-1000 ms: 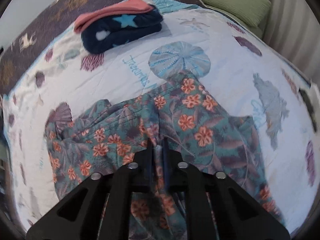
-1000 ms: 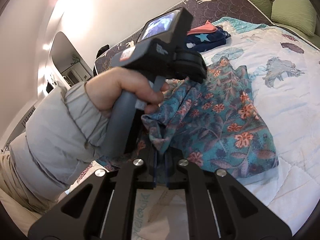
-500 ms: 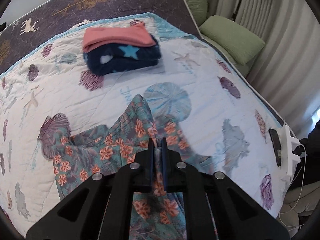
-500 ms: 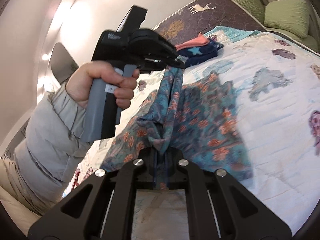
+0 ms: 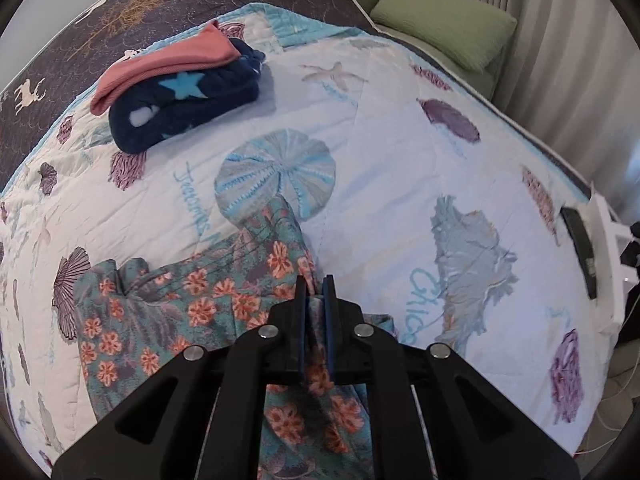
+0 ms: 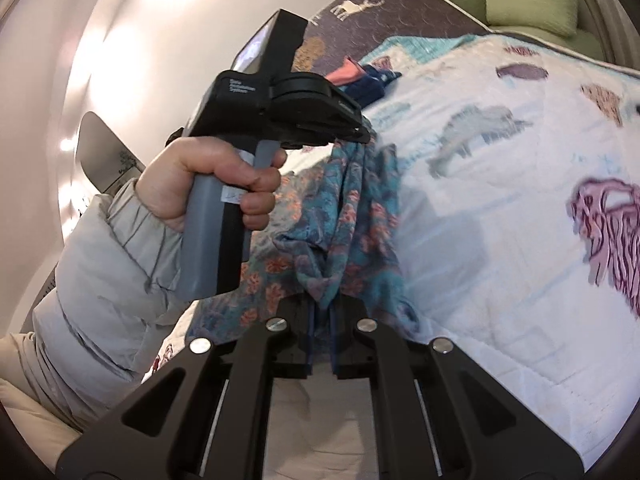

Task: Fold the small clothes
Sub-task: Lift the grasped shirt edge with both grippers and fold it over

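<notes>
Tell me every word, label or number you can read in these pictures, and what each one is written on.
"Treasures", roughly, in teal script: on the white quilted sea-creature bedspread, beside the round blue sand dollar print; the ending is unclear.
"Chico", cut off: on the same bedspread, beside the pale blue shell print.
Three small white lines on the black handheld gripper body: too small to read.
Handwriting on its grey handle: illegible.

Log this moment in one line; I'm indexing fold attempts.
left gripper: shut on floral garment | right gripper: shut on floral garment | garment partly lifted off quilt
</notes>
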